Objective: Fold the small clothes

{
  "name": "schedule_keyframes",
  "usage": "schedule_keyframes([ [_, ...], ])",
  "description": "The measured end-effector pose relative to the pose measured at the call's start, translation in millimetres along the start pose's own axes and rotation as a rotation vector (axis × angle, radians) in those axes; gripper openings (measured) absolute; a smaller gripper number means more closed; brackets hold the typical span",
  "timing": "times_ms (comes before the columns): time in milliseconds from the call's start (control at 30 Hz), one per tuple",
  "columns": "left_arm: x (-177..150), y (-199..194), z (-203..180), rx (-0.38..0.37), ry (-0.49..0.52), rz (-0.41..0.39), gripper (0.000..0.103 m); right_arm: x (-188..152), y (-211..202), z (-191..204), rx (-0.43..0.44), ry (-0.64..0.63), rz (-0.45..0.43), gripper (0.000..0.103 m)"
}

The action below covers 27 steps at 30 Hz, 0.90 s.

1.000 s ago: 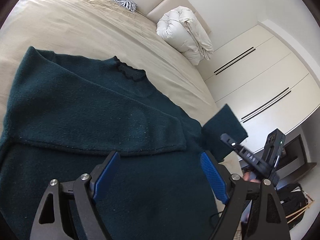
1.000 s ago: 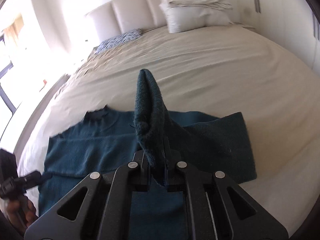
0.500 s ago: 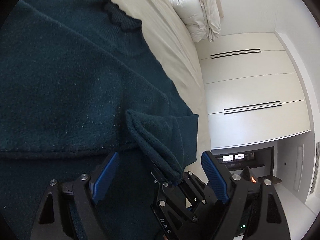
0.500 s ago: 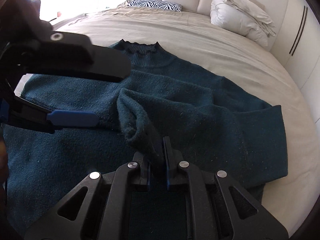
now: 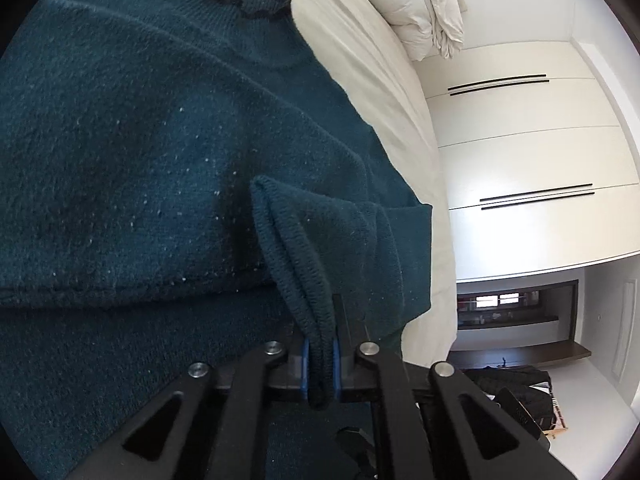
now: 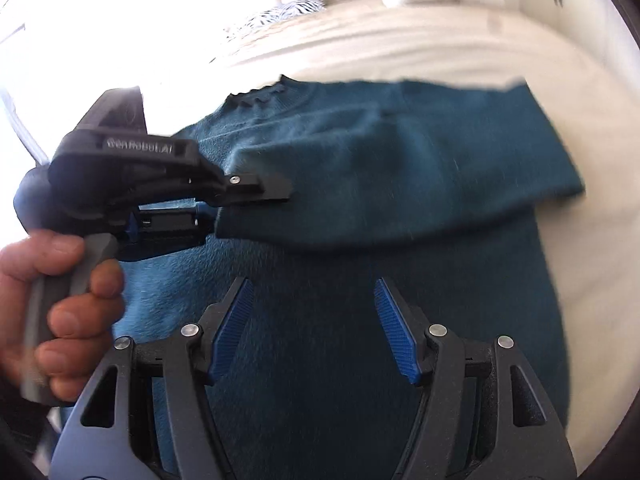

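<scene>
A dark teal sweater is spread flat on a cream bed, its frilled collar toward the headboard. In the left wrist view, the cuff of a sleeve is clenched between the blue pads of the left gripper, the jaws pressed shut on the knit. Only this view shows the white wardrobe and the folded duvet. The right wrist view, somewhat blurred, shows the right gripper with its jaws opening and nothing between them, above the sweater's body. There the left hand is seen gripping its handle, and the sleeve appears to be laid across the chest.
</scene>
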<state>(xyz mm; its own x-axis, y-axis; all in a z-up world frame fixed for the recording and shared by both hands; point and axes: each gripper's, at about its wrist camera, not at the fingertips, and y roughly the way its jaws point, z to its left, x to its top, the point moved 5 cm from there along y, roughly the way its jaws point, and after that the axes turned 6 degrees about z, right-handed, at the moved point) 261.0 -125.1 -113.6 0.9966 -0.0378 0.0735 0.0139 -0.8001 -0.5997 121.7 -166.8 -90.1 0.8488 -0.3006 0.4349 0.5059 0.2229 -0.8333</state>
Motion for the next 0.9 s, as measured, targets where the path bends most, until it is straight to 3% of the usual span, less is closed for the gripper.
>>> schedule_keyframes([
  [200,5,-54,-38,0.107,0.172,-0.123,0.008,-18,-10,-41,0.107,0.166,-0.011,0.062],
  [333,13,-98,-43,0.147,0.214,-0.195,0.008,-25,-7,-53,0.146,0.198,-0.009,0.062],
  [600,34,-153,3,0.183,0.119,-0.261,0.008,-19,-2,-64,0.204,0.246,-0.01,0.062],
  [900,39,-142,51,0.25,0.068,-0.248,0.008,-15,0,-65,0.216,0.271,-0.001,0.062],
])
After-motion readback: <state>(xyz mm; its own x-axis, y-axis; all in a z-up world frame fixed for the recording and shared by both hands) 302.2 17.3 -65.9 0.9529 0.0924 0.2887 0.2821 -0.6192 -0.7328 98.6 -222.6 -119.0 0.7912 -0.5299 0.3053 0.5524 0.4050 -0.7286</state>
